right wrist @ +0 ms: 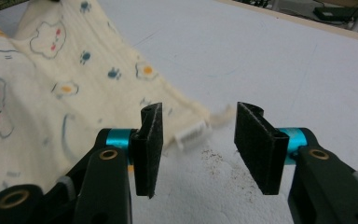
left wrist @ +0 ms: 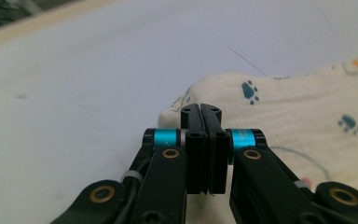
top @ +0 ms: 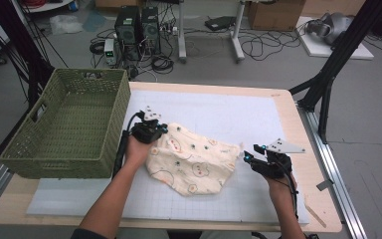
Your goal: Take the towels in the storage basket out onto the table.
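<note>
both forearms reach in from the near edge; the left gripper [top: 155,130] has its jaws pressed together, the right gripper [right wrist: 198,140] holds its jaws apart, pads facing each other

basket [top: 69,124]: green woven, on bench left edge, left of the left jaws | mat [top: 238,112]: white gridded, under both jaws | bench [top: 306,164]: wood rim beyond right jaws

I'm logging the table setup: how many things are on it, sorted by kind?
Cloth, cream with printed animals: 1
Basket, green woven: 1
Mat, white gridded: 1
Handheld grippers, left gripper and right gripper: 2
Total: 5
</note>
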Demonstrator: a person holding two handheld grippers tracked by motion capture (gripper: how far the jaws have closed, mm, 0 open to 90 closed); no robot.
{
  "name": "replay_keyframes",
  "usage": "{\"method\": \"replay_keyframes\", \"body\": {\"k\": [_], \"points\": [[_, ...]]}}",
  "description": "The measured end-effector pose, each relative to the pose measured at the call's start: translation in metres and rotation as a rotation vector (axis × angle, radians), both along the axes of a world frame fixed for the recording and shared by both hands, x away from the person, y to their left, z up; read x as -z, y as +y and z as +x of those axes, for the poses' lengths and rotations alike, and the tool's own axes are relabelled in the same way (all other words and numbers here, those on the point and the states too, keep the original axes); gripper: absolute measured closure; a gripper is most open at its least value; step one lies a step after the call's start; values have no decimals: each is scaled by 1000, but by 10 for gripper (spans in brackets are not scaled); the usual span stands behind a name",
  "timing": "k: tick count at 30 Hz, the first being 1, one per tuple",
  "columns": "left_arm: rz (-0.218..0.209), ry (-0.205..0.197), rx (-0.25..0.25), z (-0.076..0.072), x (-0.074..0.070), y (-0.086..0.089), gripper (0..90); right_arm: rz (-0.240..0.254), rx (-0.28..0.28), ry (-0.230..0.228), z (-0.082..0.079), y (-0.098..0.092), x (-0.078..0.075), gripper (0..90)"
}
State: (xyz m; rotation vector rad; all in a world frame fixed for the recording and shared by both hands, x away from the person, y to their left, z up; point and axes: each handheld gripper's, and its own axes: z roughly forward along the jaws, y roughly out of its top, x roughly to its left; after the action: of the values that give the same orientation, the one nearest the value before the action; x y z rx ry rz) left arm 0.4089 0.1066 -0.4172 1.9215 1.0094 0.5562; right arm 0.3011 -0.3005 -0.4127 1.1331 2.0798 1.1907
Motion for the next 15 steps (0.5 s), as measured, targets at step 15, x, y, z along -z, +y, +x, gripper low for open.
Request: {"method": "replay_keyframes", "body": {"k": [15], "points": [[-72, -78, -34, 2, -3, 9, 882, -64, -25, 177, 41, 59, 38, 410]]}}
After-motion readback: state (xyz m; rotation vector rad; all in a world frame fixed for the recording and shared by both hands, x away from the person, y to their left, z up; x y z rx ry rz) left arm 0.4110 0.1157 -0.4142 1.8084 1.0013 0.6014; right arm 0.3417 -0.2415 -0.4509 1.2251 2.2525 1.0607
